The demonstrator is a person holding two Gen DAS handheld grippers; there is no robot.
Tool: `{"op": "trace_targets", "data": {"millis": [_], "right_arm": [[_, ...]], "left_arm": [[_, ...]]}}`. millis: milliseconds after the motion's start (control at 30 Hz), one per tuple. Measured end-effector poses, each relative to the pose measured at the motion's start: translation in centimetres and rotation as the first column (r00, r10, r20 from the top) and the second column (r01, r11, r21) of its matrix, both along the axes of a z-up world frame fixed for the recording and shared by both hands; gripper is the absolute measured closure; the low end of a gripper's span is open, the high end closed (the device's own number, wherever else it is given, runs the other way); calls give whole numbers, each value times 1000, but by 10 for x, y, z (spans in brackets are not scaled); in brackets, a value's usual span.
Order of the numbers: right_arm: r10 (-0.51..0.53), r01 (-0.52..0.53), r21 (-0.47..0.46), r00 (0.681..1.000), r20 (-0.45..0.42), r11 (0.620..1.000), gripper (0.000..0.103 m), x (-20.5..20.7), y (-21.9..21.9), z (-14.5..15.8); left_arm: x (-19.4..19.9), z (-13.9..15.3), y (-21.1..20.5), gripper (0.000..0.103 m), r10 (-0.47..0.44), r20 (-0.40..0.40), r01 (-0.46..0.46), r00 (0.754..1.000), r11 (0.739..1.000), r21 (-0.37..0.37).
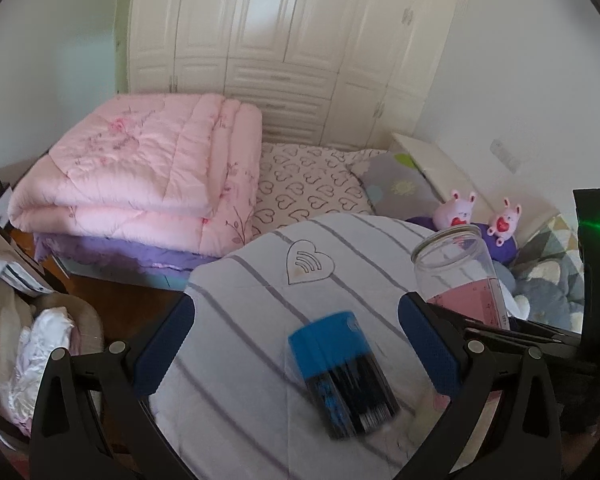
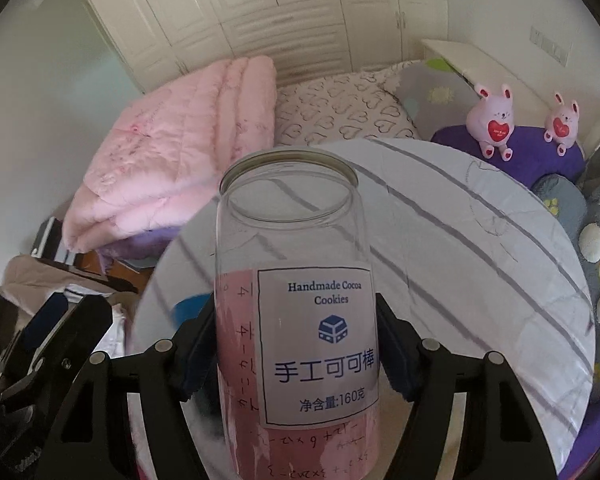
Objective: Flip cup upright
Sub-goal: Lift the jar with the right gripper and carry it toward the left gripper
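The right gripper (image 2: 288, 354) is clamped on a clear plastic jar (image 2: 296, 300), the cup of the task, its blue pads pressing the jar's lower sides over a white cookie label; the jar stands mouth up, leaning slightly, above a round desk (image 2: 480, 248) covered in a white cloth with grey stripes; the left gripper (image 1: 296, 322) hovers with its fingers wide apart, holding nothing, over a blue and black cylinder (image 1: 342, 372) lying on its side on the cloth.

Likely risks, as a judgement: the jar is smooth, thin and empty, so it may slip or twist between the pads, or buckle if squeezed harder; if let go before its base sits flat, the soft cloth could let it tip over again; it could also knock the lying cylinder nearby, or roll toward the desk edge.

Hard to make out: the jar's base is cut off at the bottom of the right wrist view, so whether it touches the cloth cannot be told; the cylinder is blurred and its print is unreadable; pink paper inside the jar hides its far wall; bedding and a wardrobe fill the background.
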State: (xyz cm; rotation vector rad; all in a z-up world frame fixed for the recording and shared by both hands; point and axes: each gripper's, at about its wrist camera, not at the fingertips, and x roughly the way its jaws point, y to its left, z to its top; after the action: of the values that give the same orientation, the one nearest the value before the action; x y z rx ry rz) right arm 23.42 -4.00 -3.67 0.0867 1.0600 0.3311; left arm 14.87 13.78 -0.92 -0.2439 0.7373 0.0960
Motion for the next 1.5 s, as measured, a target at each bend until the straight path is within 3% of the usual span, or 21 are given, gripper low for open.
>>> {"op": "trace_targets", "data": {"millis": [233,433,500,767,900,1133,1500], "right_arm": [[10,-8,54,999,-33,998,32,-66,-9,5],[16,-7,79,994,-106,997,31,-115,-16,-26],[21,-10,84,991,-132,996,31,-126,-13,-39],[34,-22,66,981,-190,998,31,-141,-4,-81],[22,-4,85,977,-212,996,23,-136,-6,-91],[71,-46,127,978,-194,991,22,-145,-17,-78],[93,-88,70,993,-71,994,22,-187,-83,-48]], "left_arm": [[-60,15,-11,0,-1,-7,2,1000,996,86],[-95,0,-16,0,-3,-60,9,998,994,105],[-100,-10,-23,0,-32,-110,46,993,990,133],[-115,-34,-38,0,-56,-177,87,983,982,169],[-119,-38,-42,0,-60,-197,91,979,984,154],[-119,-27,-53,0,-94,-191,111,977,990,82],[-105,-39,-92,0,-161,-253,164,954,986,-8]]}}
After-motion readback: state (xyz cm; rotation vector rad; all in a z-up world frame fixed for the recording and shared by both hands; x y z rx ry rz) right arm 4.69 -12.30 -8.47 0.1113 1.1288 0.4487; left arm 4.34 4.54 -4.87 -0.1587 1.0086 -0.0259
